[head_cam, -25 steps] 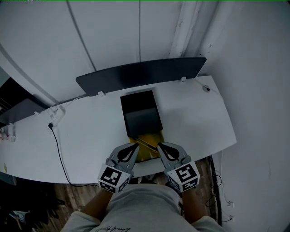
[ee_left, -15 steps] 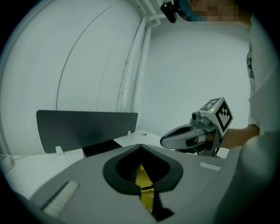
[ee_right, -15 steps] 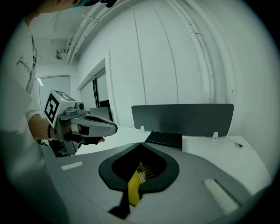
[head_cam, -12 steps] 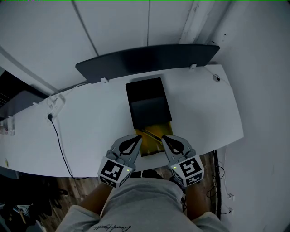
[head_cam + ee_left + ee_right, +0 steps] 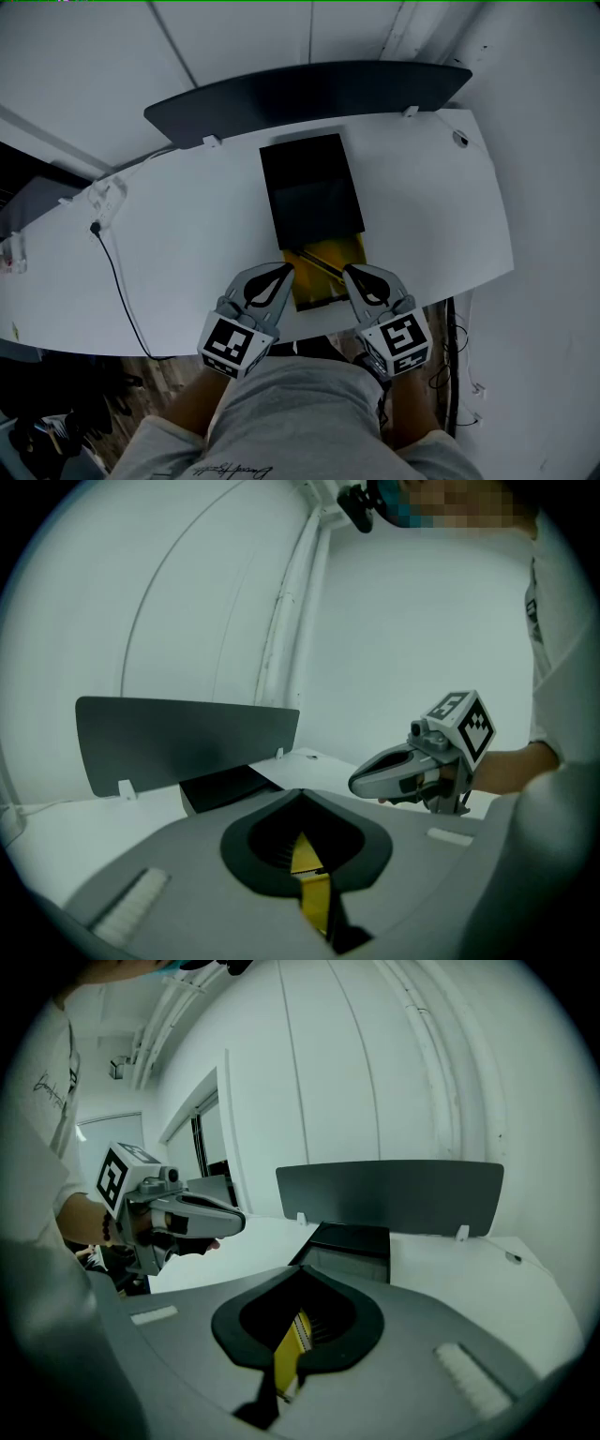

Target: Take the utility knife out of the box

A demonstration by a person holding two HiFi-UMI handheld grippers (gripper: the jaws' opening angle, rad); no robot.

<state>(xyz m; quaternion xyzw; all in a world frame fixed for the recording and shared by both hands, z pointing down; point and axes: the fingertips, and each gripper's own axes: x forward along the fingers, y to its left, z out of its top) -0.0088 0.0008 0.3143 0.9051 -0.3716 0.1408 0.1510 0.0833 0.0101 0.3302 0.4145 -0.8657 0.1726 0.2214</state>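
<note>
A black box (image 5: 309, 192) lies lengthwise in the middle of the white desk (image 5: 187, 253). Its yellow inner tray (image 5: 345, 253) is slid out toward me. A thin dark utility knife (image 5: 317, 262) lies slanted across the tray. My left gripper (image 5: 282, 272) is shut and empty, just left of the tray's near end. My right gripper (image 5: 353, 274) is shut and empty, just right of it. In the left gripper view the right gripper (image 5: 362, 782) shows side-on with its jaws together. The right gripper view shows the left gripper (image 5: 238, 1222) the same way, with the box (image 5: 352, 1239) beyond.
A dark curved panel (image 5: 300, 89) stands along the desk's back edge. A socket block (image 5: 103, 197) with a black cable (image 5: 117, 281) lies at the left. White walls close in at the back and right. My lap (image 5: 291, 412) is at the desk's near edge.
Both grippers have sunk a little toward the desk, still shut on either side of the yellow tray. The head view has shifted, so the box sits higher in it.
</note>
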